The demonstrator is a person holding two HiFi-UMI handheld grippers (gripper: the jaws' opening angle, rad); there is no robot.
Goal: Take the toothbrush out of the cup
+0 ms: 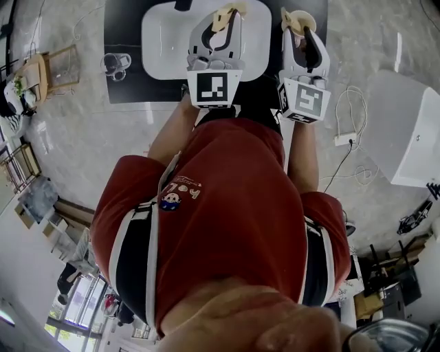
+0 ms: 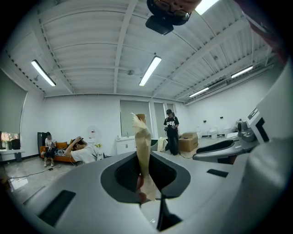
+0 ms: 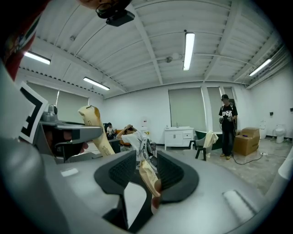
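The clear cup (image 1: pixel 115 65) sat on the black mat (image 1: pixel 124 20) at far left, toothbrush indiscernible, while your left gripper (image 1: pixel 225 14) was clenched on nothing and your right gripper (image 1: pixel 298 20) stood released, both well apart from it.

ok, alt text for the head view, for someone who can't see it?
Seen from above, a person in a red shirt holds out the left gripper and right gripper side by side above a white basin on a black surface. A clear cup-like thing sits left of the basin; no toothbrush can be made out.
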